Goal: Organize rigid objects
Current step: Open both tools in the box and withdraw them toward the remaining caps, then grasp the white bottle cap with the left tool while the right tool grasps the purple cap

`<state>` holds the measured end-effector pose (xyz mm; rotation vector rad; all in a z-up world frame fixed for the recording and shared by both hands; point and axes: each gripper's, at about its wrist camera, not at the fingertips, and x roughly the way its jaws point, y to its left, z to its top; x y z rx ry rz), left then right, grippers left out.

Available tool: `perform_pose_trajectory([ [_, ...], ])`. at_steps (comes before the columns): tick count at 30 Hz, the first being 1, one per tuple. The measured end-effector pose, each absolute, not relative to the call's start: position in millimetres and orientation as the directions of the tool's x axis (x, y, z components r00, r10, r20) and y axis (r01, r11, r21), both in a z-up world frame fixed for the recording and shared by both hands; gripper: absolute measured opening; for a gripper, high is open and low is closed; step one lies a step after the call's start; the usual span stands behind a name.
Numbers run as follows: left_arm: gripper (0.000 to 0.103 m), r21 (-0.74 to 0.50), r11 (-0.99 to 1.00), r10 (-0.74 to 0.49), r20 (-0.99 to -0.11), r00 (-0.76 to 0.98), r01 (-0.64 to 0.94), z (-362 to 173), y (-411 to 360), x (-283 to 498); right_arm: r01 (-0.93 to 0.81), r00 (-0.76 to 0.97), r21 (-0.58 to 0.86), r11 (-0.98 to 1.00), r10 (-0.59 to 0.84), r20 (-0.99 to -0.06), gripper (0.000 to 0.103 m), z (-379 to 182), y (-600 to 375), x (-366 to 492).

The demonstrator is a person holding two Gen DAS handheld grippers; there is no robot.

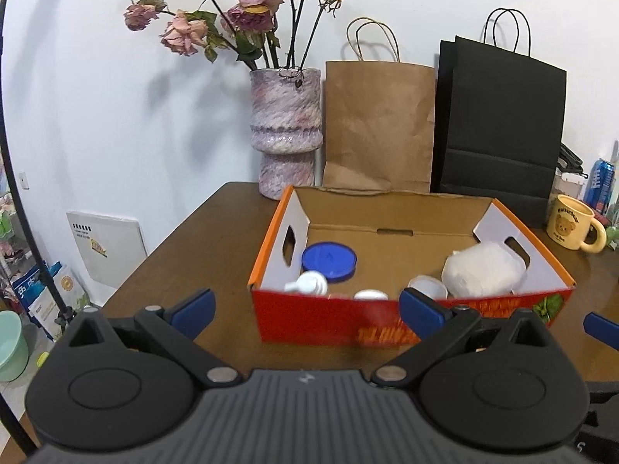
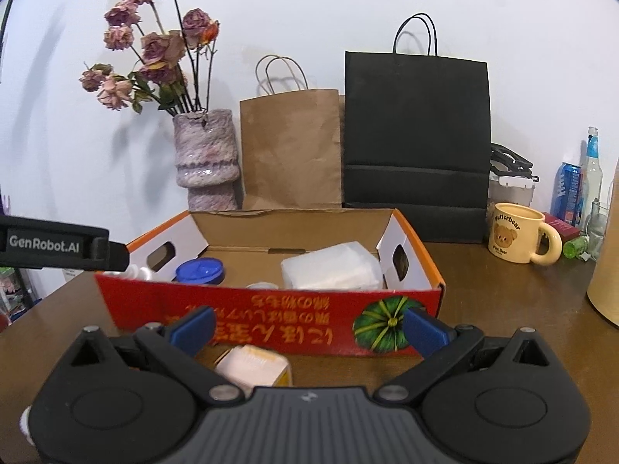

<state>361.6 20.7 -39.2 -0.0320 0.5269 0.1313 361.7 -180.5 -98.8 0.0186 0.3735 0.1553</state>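
A red and orange cardboard box [image 1: 332,324] [image 2: 271,313] sits on the brown table. Inside lie a blue round lid [image 1: 329,260] [image 2: 201,270], a white frosted container [image 1: 483,270] [image 2: 332,266], and small white caps [image 1: 309,284]. My left gripper [image 1: 307,309] hovers open just before the box's front wall, nothing between its fingers. My right gripper [image 2: 309,328] is open too, in front of the box. Below it on the table lies a small cream and yellow carton [image 2: 255,367], untouched. The left gripper's body [image 2: 54,243] shows at the left in the right wrist view.
Behind the box stand a purple vase with dried roses [image 1: 284,131] [image 2: 205,158], a brown paper bag [image 1: 377,127] [image 2: 290,150] and a black paper bag [image 1: 499,123] [image 2: 416,143]. A yellow bear mug [image 1: 572,224] [image 2: 520,237], a blue can [image 2: 568,189] and bottles stand at right.
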Motion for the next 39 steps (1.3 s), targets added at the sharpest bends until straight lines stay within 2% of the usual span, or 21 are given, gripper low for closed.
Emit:
perform_pose_trajectory([
  [19, 0.103, 0.021, 0.991, 0.121, -0.582, 0.804, -0.134, -61, 66, 280, -0.186, 0.894, 0.022, 0.982, 0.178, -0.412, 0.103, -111, -150, 292],
  [30, 0.103, 0.028, 0.996, 0.080, -0.663, 0.745, -0.082, -91, 73, 267, -0.175, 0.882, -0.014, 0.984, 0.151, -0.446, 0.103, -117, -139, 278],
  [36, 0.103, 0.039, 0.998, 0.064, -0.674, 0.736, -0.052, -101, 66, 272, -0.165, 0.878, -0.018, 0.986, 0.139, -0.458, 0.103, -121, -138, 279],
  [38, 0.098, 0.044, 0.998, 0.064, -0.680, 0.730, -0.047, -105, 64, 275, -0.164, 0.875, -0.015, 0.986, 0.138, -0.464, 0.103, -122, -139, 280],
  [39, 0.090, 0.045, 0.998, 0.064, -0.684, 0.726, -0.045, -106, 63, 277, -0.164, 0.873, -0.014, 0.986, 0.138, -0.467, 0.103, -122, -139, 281],
])
